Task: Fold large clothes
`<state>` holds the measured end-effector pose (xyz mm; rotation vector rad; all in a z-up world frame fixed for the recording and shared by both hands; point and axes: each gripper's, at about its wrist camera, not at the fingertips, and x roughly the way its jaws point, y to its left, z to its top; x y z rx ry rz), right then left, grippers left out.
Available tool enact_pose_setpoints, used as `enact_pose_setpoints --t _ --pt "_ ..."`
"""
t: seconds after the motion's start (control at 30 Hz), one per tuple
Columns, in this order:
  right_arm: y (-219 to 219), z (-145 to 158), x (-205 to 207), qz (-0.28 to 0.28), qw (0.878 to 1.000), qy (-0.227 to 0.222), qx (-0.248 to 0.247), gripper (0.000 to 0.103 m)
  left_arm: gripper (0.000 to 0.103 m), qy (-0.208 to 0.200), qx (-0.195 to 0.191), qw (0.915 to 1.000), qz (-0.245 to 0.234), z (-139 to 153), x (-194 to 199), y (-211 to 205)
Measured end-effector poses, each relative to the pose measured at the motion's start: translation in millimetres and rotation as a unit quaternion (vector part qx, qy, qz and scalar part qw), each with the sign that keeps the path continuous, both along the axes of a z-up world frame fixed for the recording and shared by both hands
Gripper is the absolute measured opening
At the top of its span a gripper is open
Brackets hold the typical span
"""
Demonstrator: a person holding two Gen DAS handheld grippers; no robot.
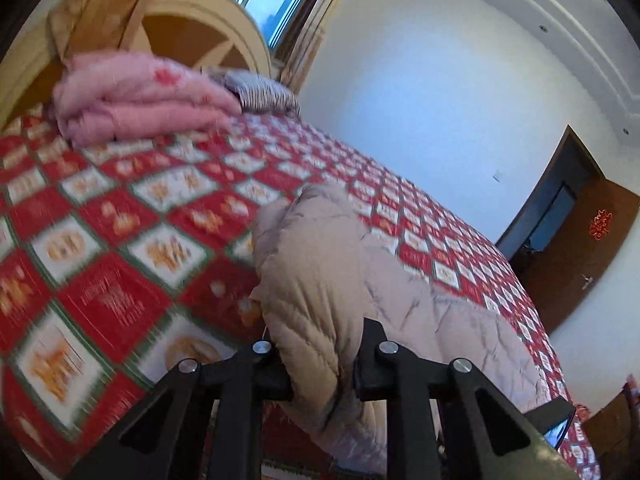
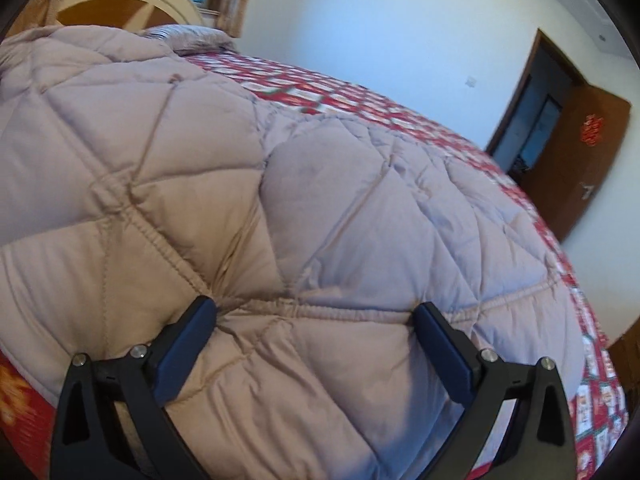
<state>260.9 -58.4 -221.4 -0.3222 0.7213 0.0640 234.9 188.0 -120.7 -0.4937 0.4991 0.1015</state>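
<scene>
A large beige quilted down coat (image 2: 280,184) lies spread on the bed. In the left wrist view my left gripper (image 1: 320,364) is shut on a bunched fold of the coat (image 1: 312,264) and holds it up off the red bedspread (image 1: 120,248). In the right wrist view my right gripper (image 2: 316,320) is open, its two blue-padded fingers (image 2: 188,344) resting wide apart on the coat near an elastic seam, with nothing pinched between them.
A folded pink blanket (image 1: 136,96) and a striped pillow (image 1: 260,92) lie near the cream headboard (image 1: 208,24) under a window. A brown door (image 2: 580,160) stands open at the right wall. The red patterned bedspread (image 2: 360,96) stretches beyond the coat.
</scene>
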Motion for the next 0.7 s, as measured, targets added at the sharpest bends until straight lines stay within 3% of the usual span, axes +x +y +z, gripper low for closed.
enact_pose_setpoints --t 0.13,0.2,0.3,0.4,0.53,0.63,0.7 --pt "-22.3 19.3 -14.9 0.049 0.996 0.029 0.068 0.102 0.018 -0.036 0.047 0.9978 -0.031 42.4 -1.7 -38.0" --pt "-50.0 31.0 -21.2 0.044 0.994 0.023 0.097 0.102 0.018 -0.054 0.07 0.9947 -0.053 59.9 3.1 -62.9" --pt "-114.0 44.5 -17.5 0.003 0.992 0.001 0.124 0.103 0.017 -0.084 0.111 0.9847 -0.105 84.1 12.7 -123.5" --pt "-192.2 45.9 0.2 -0.079 0.989 -0.01 0.126 0.103 0.016 -0.101 0.142 0.9719 -0.159 95.2 21.8 -181.5" --pt "-301.9 39.6 7.5 -0.198 0.97 -0.017 0.143 0.103 0.016 -0.11 0.207 0.9408 -0.245 85.8 26.3 -279.2" --pt "-344.9 34.3 -2.8 -0.243 0.956 -0.019 0.165 0.103 0.015 -0.093 0.252 0.9146 -0.302 58.0 29.0 -337.1" --pt "-356.9 34.3 -4.6 -0.256 0.951 -0.019 0.171 0.103 0.015 -0.075 0.303 0.887 -0.341 24.7 27.2 -378.2"
